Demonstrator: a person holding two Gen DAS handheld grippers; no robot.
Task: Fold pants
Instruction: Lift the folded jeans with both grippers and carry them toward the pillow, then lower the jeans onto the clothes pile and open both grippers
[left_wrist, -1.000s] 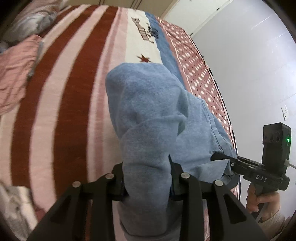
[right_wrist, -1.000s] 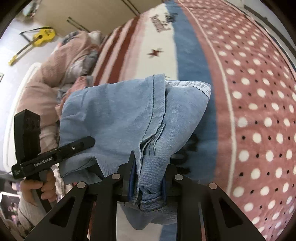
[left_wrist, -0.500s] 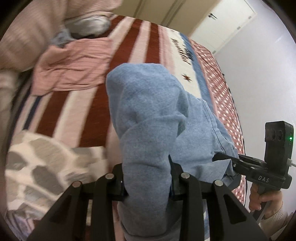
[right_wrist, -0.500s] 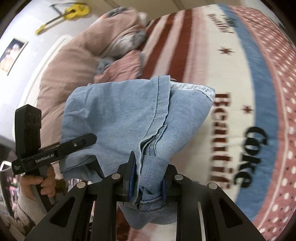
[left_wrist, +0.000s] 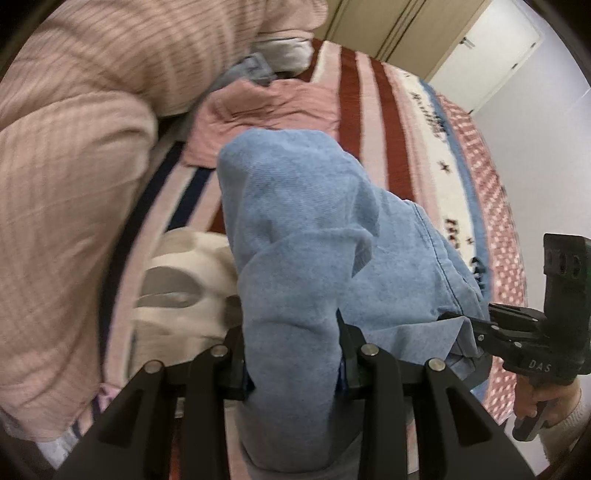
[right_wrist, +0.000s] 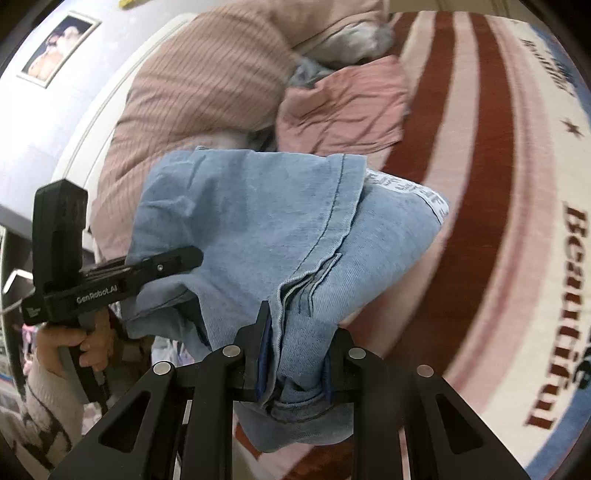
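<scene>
Light blue denim pants (left_wrist: 306, 236) hang bunched between both grippers above the bed. My left gripper (left_wrist: 291, 354) is shut on a thick fold of the pants. My right gripper (right_wrist: 295, 365) is shut on another bunch, near a seam of the pants (right_wrist: 258, 229). In the left wrist view the right gripper (left_wrist: 476, 332) comes in from the right, its tips buried in denim. In the right wrist view the left gripper (right_wrist: 177, 258) comes in from the left, clamped on the cloth. The pants hide the bed below them.
The bed carries a red, pink and white striped blanket (right_wrist: 480, 155) with lettering and a dotted edge (left_wrist: 495, 206). A pink striped duvet (left_wrist: 66, 177) is piled at the head. A crumpled pink garment (right_wrist: 343, 107) and a grey-patterned cloth (left_wrist: 177, 280) lie nearby.
Both grippers have swung with the held pants towards the head of the bed; the duvet and pink garment now fill the view. The grips have not changed.
</scene>
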